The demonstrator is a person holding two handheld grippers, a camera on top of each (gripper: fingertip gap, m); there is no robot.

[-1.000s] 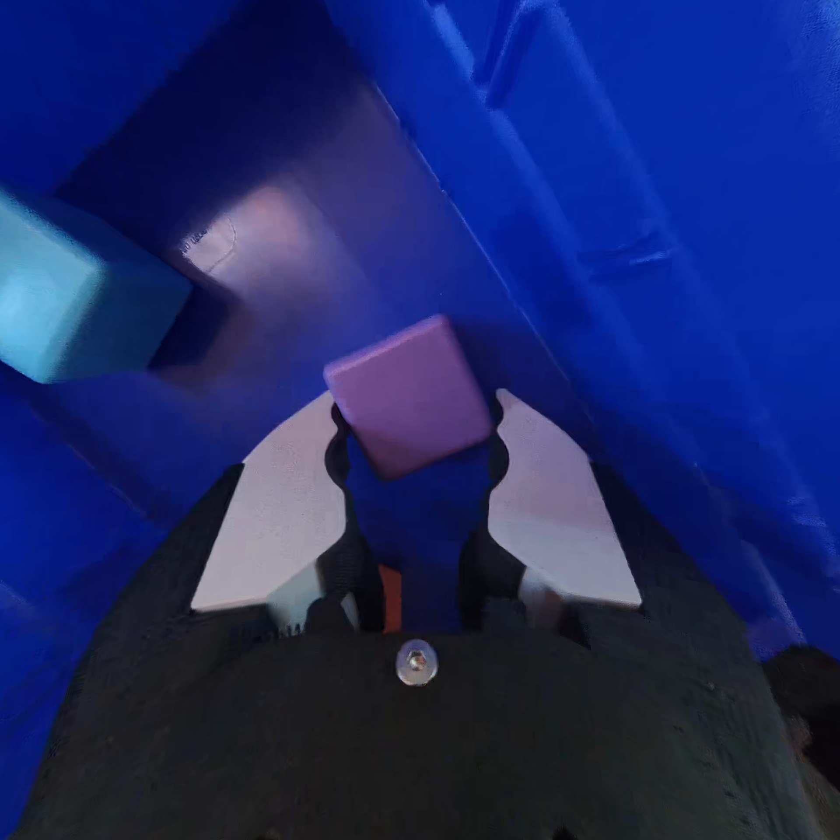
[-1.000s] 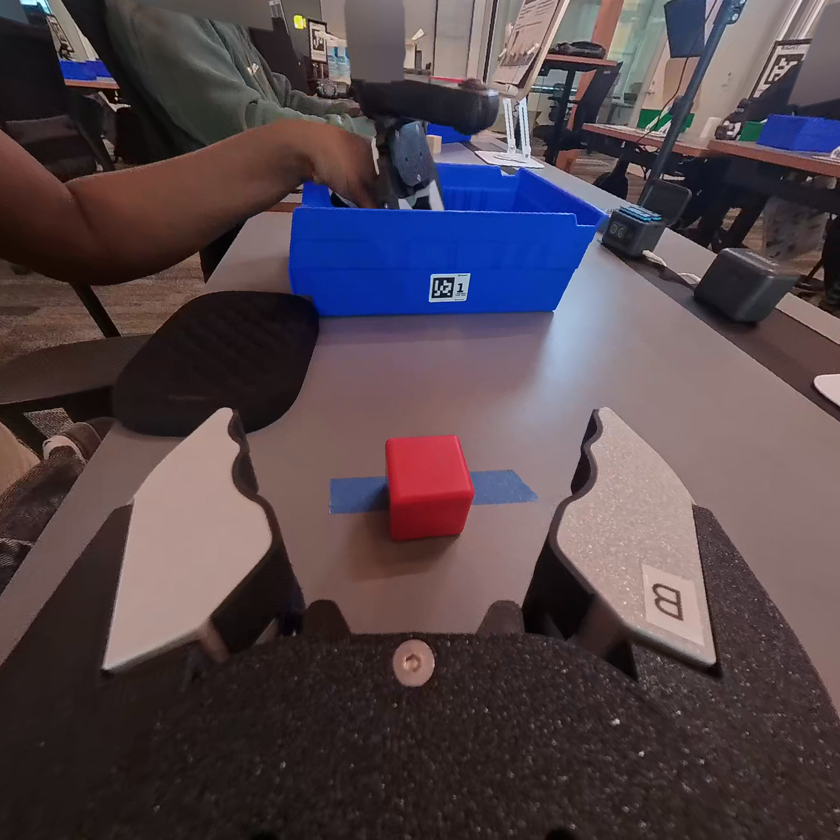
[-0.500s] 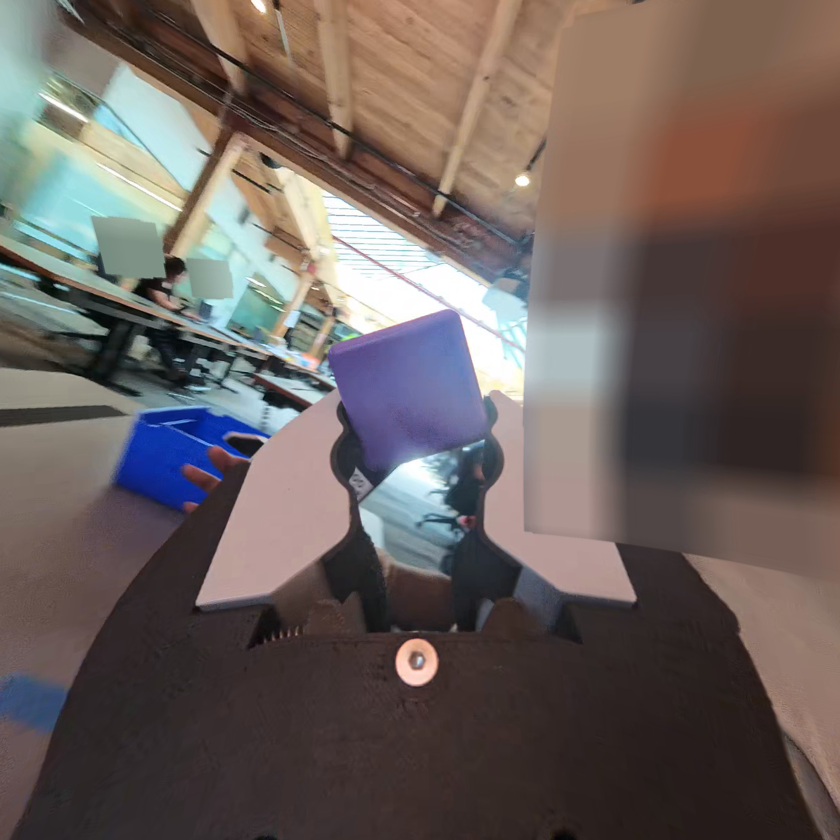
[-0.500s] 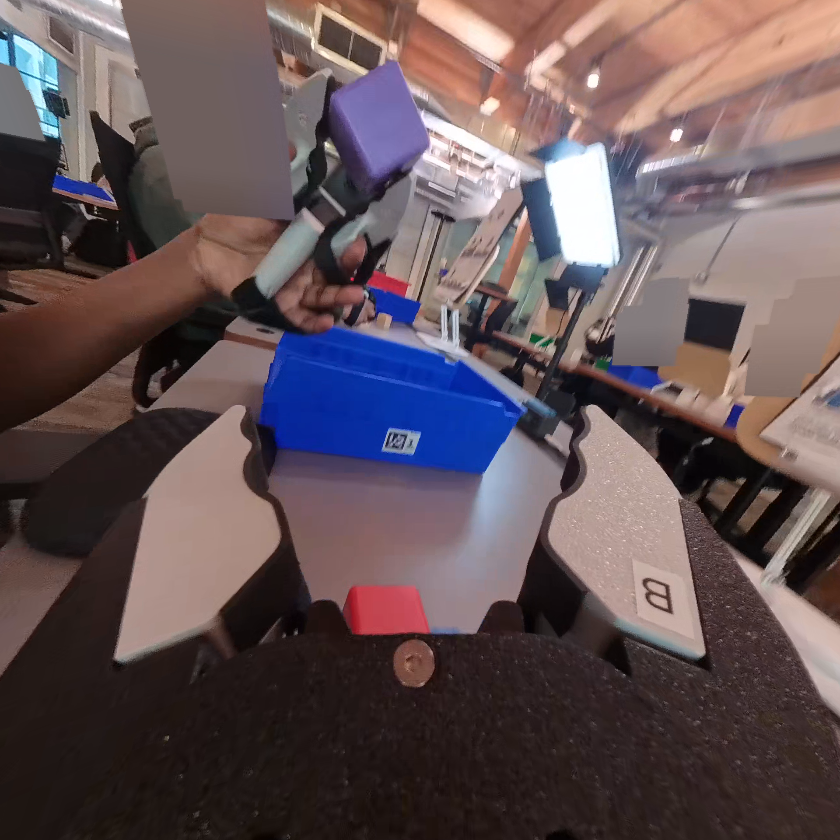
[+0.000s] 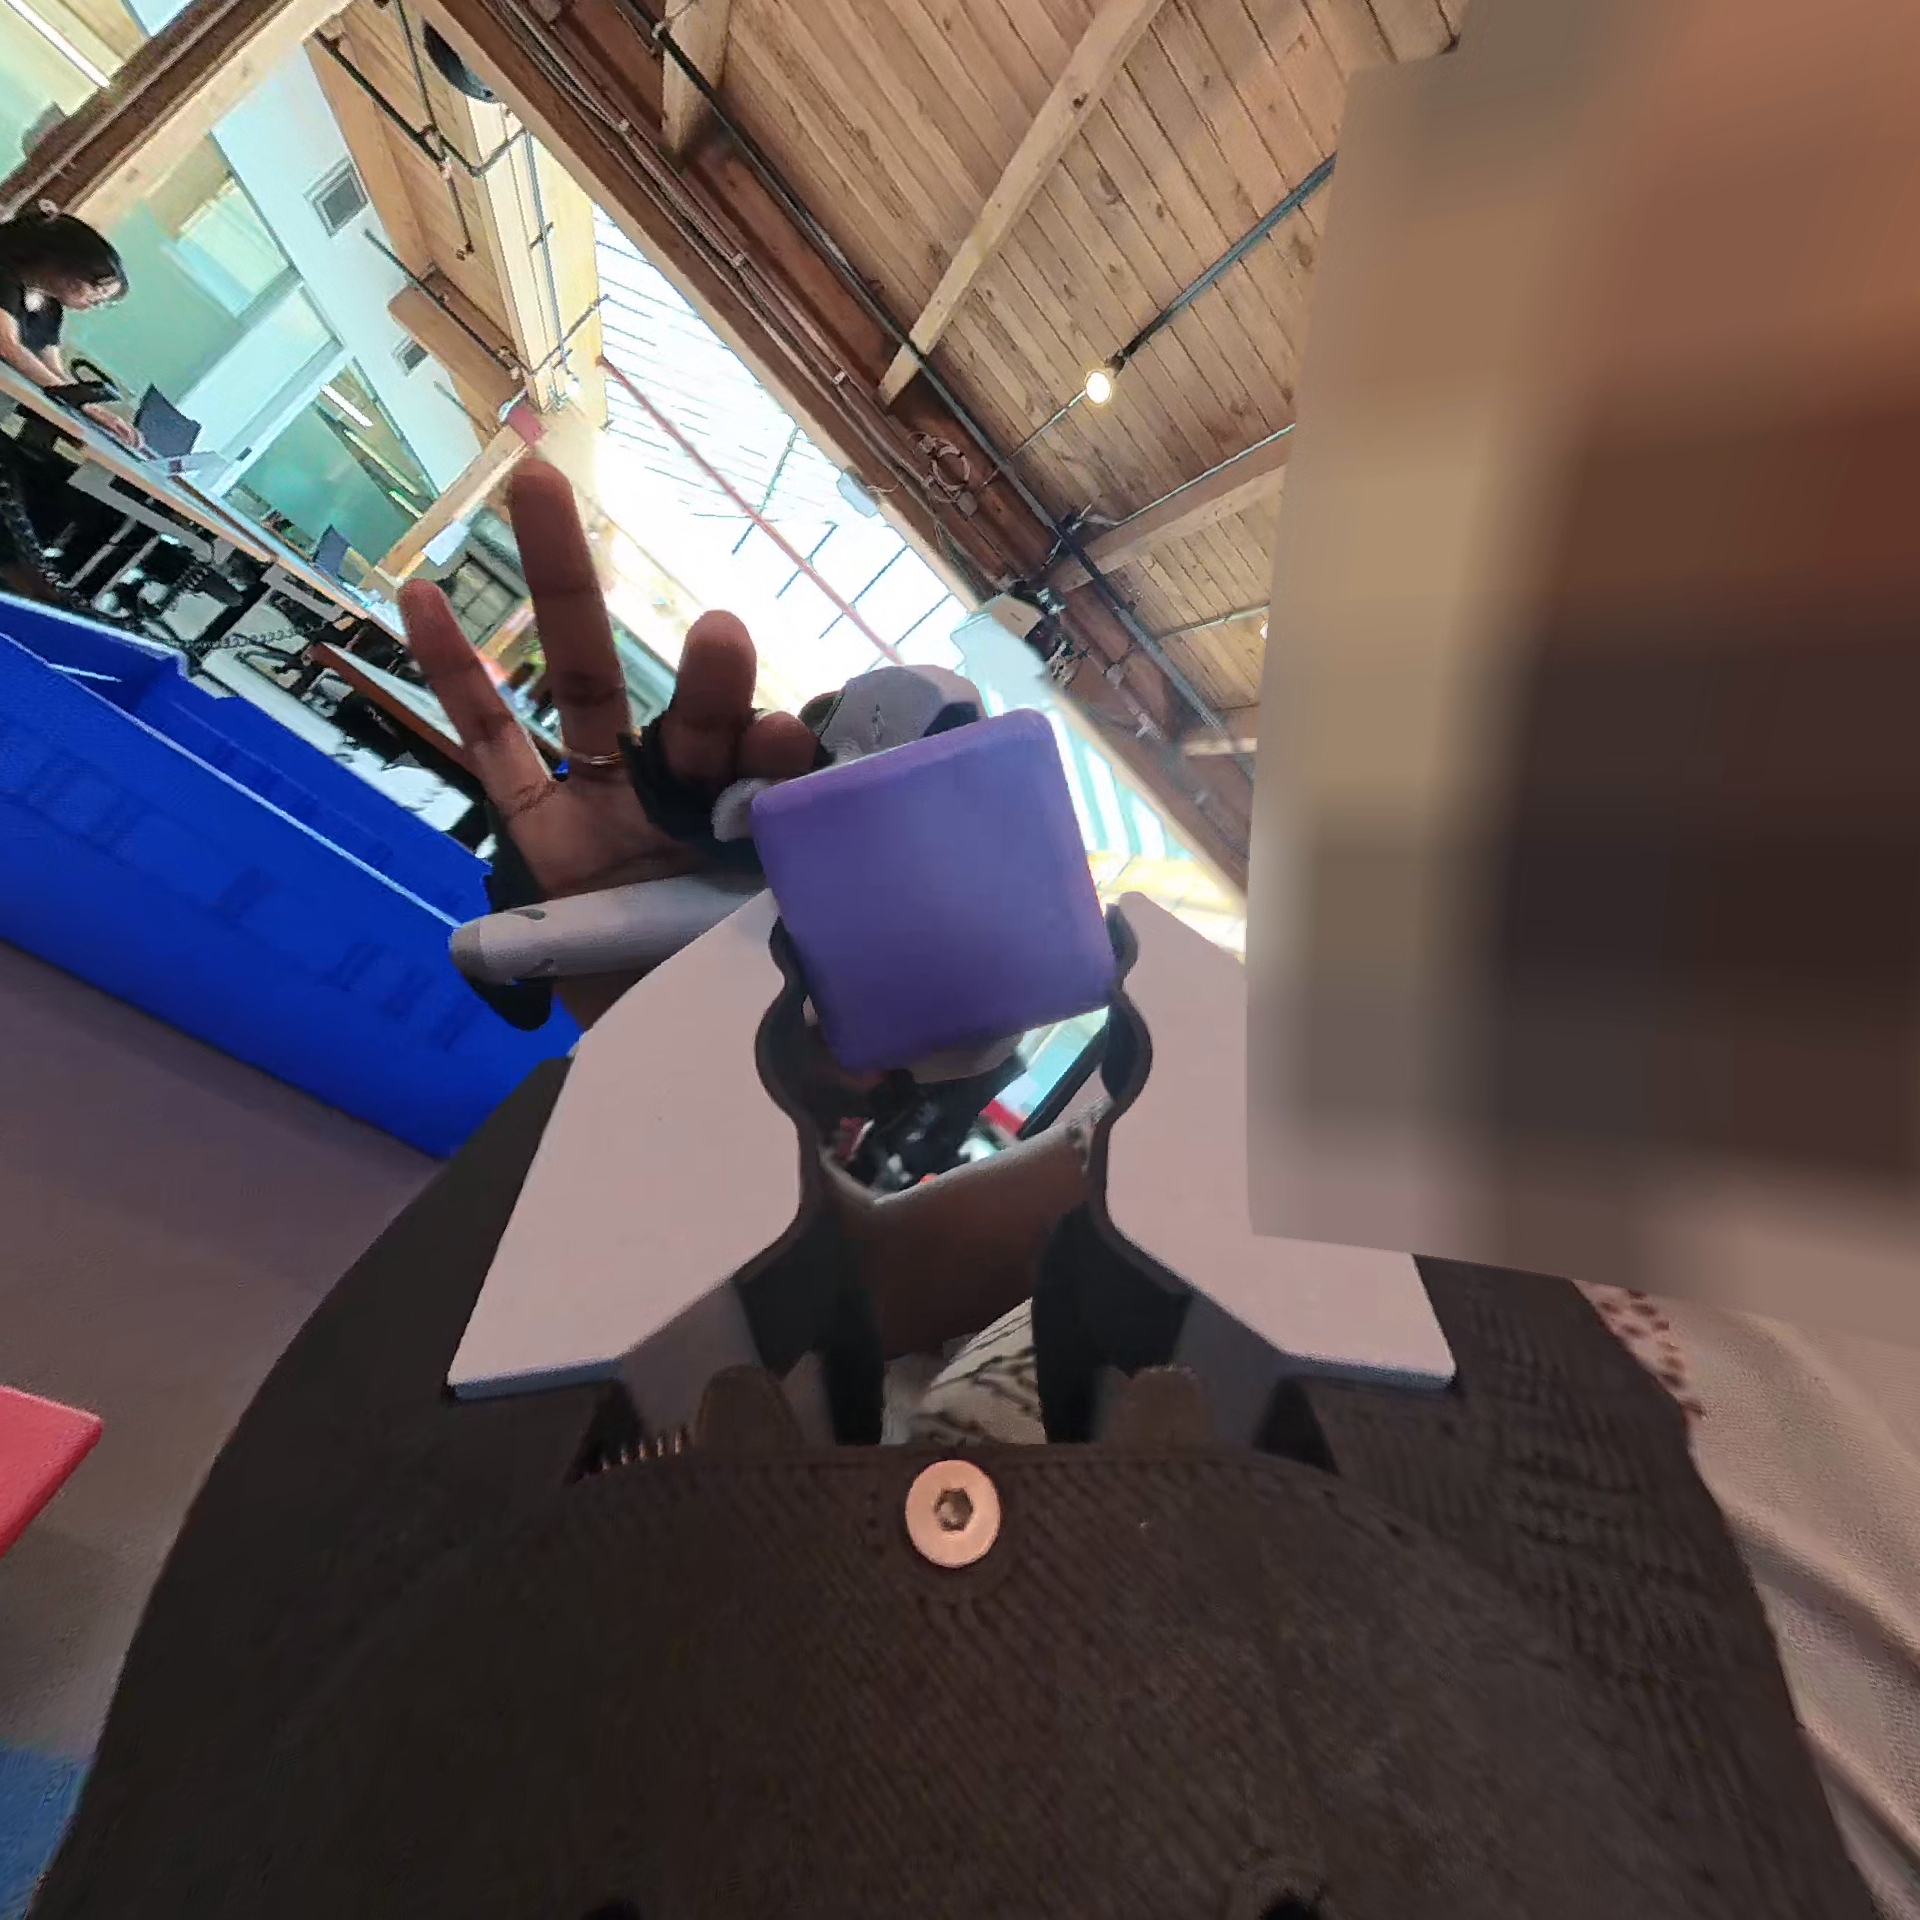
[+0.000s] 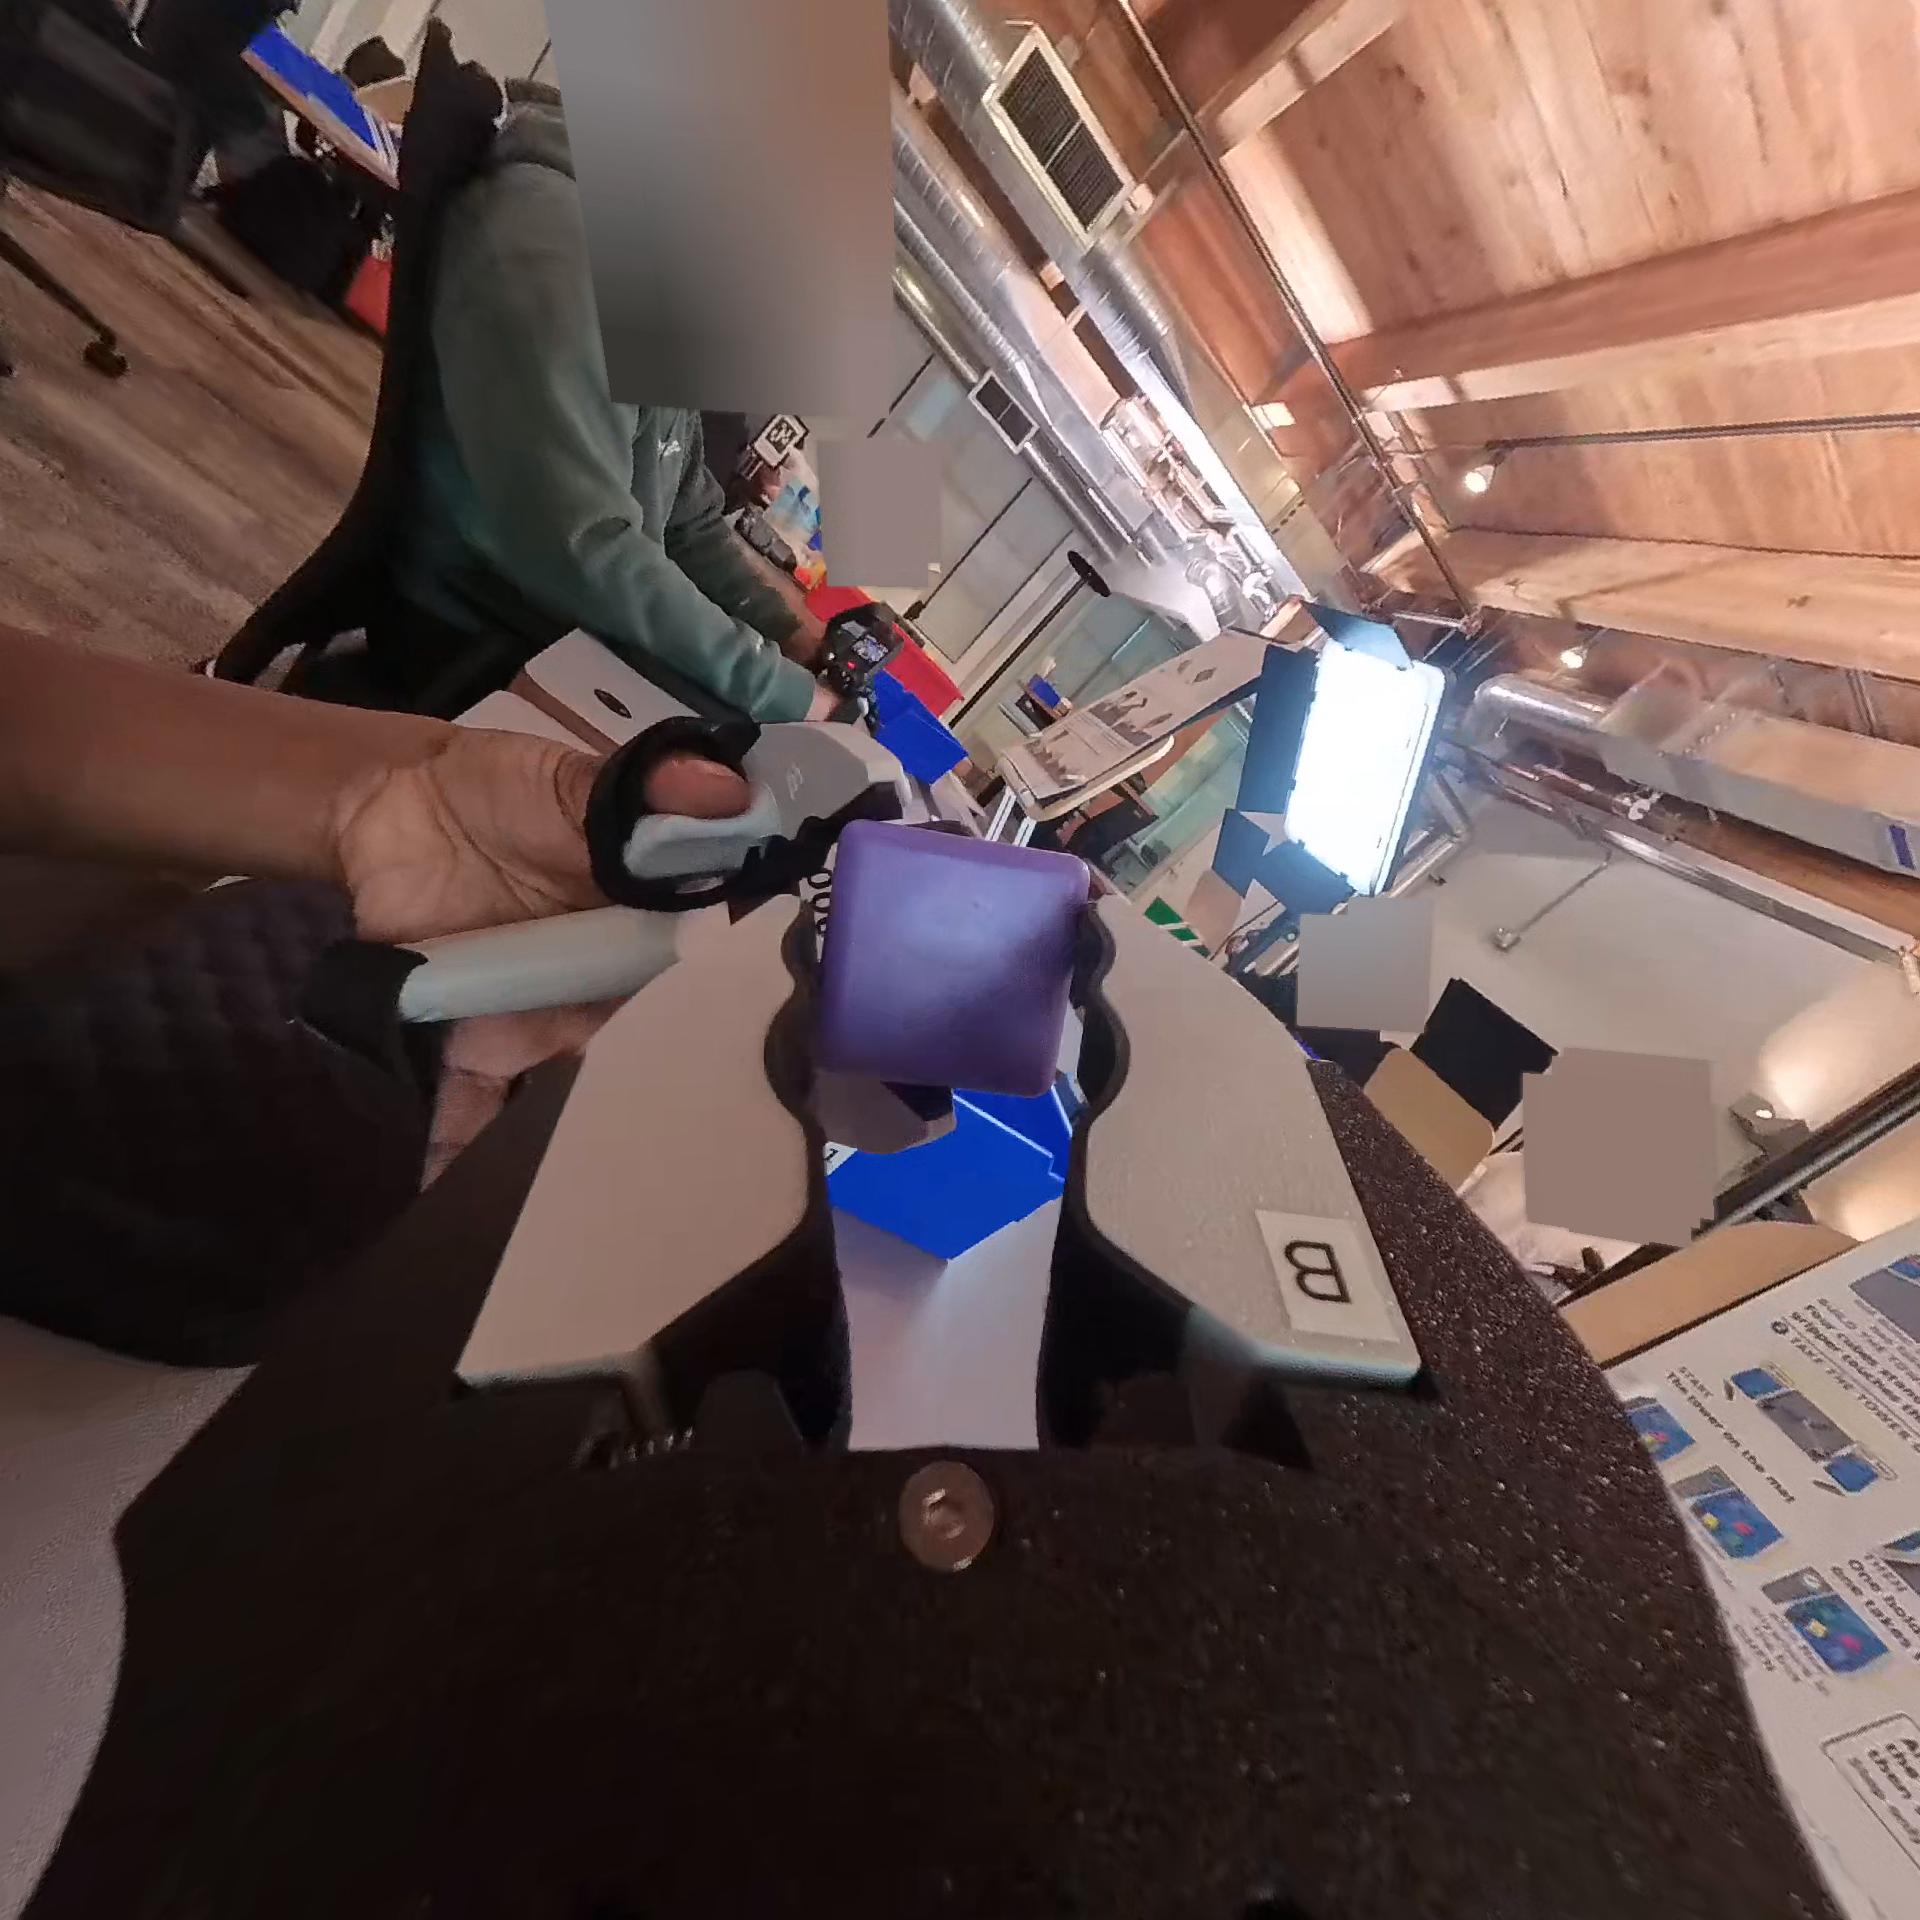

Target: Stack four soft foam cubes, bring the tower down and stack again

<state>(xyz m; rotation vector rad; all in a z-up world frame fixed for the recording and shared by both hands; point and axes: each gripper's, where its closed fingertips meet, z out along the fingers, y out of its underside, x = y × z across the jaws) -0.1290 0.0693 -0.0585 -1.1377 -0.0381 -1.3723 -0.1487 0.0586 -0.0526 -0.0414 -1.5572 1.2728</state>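
Red cube sits at the far-left edge of the left view, low on the counter. The bin is behind it and further in. Next over is the right hand, fingers spread, on its grey handle. Purple cube is up in the air, well clear of the counter, pinched at the very tips of the left gripper. Those jaws are closed on two opposite sides, with the cube tilted so a corner points down into the gap. In the right view the left hand is wrapped on its handle at left. The right gripper comes in from the opposite side, nose to nose with the left one. Its jaws are drawn in to cube width and look to be touching both flanks, so I read it as gripping too. The bin shows below the cube through the gap. The key relation is that the cube lies dead ahead of both jaw pairs, shared at the tips, with neither seated deep. It looks like a mid-air handover. A cube has no long axis to worry about, but the tilt matters, so level it before placing. The red cube is out of the right view, so I can't tell which gripper is nearer to it. The risk is that soft foam held at the tips could squirt out if one side lets go unevenly.
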